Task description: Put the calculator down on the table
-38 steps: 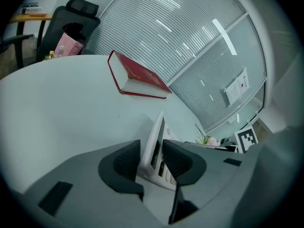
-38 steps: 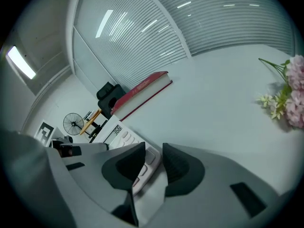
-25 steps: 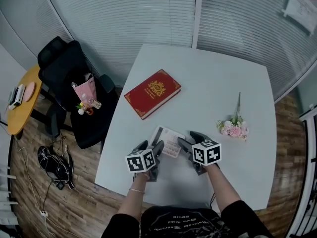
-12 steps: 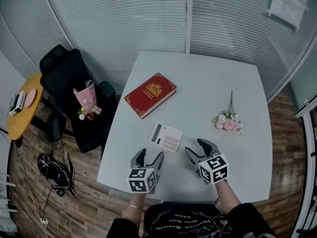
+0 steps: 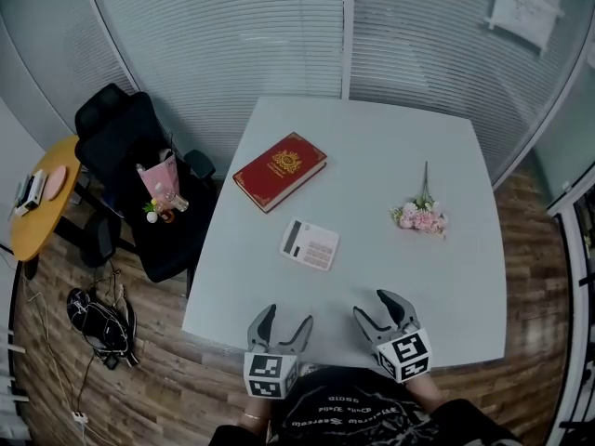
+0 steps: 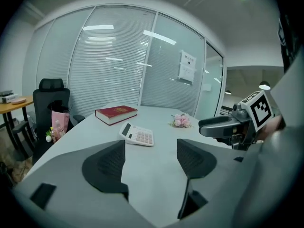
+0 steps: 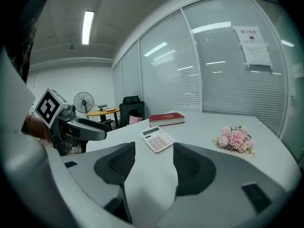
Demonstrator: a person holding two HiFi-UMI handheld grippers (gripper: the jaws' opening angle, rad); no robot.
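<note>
A white calculator (image 5: 310, 244) lies flat on the white table (image 5: 390, 156), keys up, near the middle; it also shows in the left gripper view (image 6: 137, 135) and the right gripper view (image 7: 157, 139). Both grippers hang over the table's near edge, well back from the calculator. My left gripper (image 5: 280, 324) is open with nothing between its fingers. My right gripper (image 5: 381, 309) also holds nothing, and its jaws are closing a little while still wide apart.
A red book (image 5: 280, 170) lies beyond the calculator at the left. A small pink flower bunch (image 5: 421, 216) rests at the right. A black chair (image 5: 139, 170) with a pink bag stands left of the table, with a round wooden table (image 5: 42, 193) beyond.
Both grippers have drawn back from the calculator toward the table's near edge and risen. The calculator stays on the table, no longer between them.
</note>
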